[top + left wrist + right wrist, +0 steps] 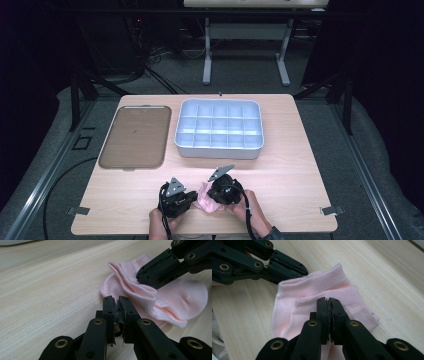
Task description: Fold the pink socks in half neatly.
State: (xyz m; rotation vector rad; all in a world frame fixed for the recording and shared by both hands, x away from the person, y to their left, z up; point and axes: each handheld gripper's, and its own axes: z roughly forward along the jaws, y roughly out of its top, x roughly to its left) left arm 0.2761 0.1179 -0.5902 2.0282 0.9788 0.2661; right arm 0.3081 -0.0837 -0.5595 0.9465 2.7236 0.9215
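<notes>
Down at the near edge of the wooden table (295,170) in the high view, the person had both grippers close together over a small pink sock (205,200). The left gripper (187,198) sat just left of the sock and the right gripper (214,194) just right of it, each with its grey three-cornered plate on top. Further back, a brown tray (134,136) lay on the left side, and a pale compartment box (219,128) (a grid of little cells, all looked bare) stood beside it, near the table's middle. From up there I couldn't tell how the jaws stood.

In the left gripper view, the left gripper (117,306) had its jaws pressed together, tips right at the near edge of the sock (185,293). Whether any fabric was actually pinched between them, I couldn't tell. The sock lay flat on the wood with its ribbed cuff bunched into folds. The right gripper (143,273) came in from the upper right, tips resting on the cuff folds; its jaws looked together.

In the right gripper view, the right gripper (328,305) had its jaws together too, sitting over the sock (312,287) right at the ribbed cuff edge (it looked like two layers of cuff, one stepped behind the other). I couldn't make out whether it had hold of the fabric. The left gripper (297,268) reached in from the upper left, tips touching the far cuff edge, jaws together.
</notes>
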